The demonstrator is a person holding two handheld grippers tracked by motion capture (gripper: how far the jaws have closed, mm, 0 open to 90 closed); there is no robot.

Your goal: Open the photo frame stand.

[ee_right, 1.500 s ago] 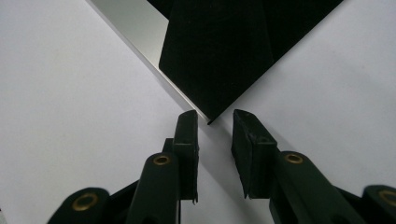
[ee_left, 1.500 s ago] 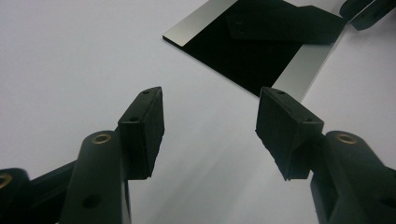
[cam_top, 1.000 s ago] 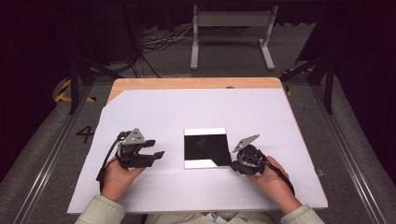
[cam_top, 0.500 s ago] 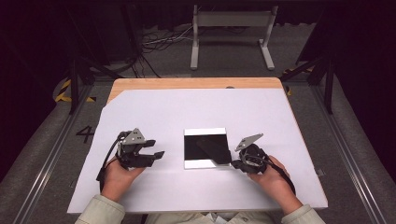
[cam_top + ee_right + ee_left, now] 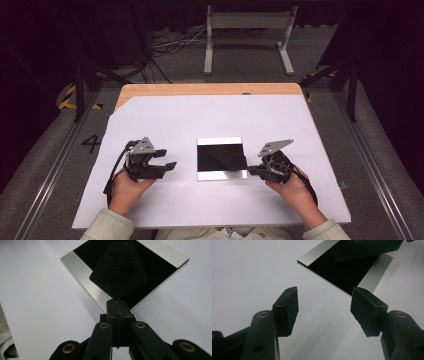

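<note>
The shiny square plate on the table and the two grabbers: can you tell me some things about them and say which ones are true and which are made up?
1. The left gripper has its jaws spread apart with nothing between them. True.
2. The right gripper is wide open. False: its jaws are pressed together.
3. The square plate lies flat on the white sheet, between the two grippers. True.
4. The plate is red. False: it is glossy black in the middle with silvery strips along two edges.
5. The left gripper is lifting the plate. False: it is apart from the plate, off to its side.
</note>
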